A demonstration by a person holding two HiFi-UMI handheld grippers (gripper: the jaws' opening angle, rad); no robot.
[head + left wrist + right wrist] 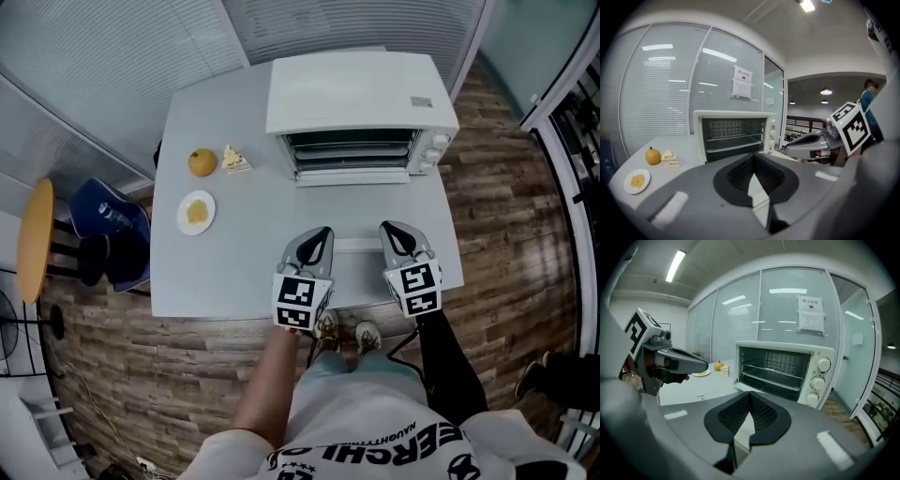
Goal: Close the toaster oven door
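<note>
A white toaster oven (361,98) stands at the back of the grey table (234,262). Its door (352,176) hangs open and lies flat in front of the cavity, so the racks (776,373) show. Both grippers hover over the table's near edge, pointing at the oven and well short of it. My left gripper (322,232) is shut and holds nothing. My right gripper (390,228) is also shut and holds nothing. The left gripper view has the oven (733,133) ahead, and the right gripper view shows its knobs (818,380).
An orange (202,162), a cake slice (234,158) and a small plate of food (196,212) sit on the table's left half. A blue chair (112,234) and a yellow stool (36,239) stand left of the table. Glass walls with blinds run behind the oven.
</note>
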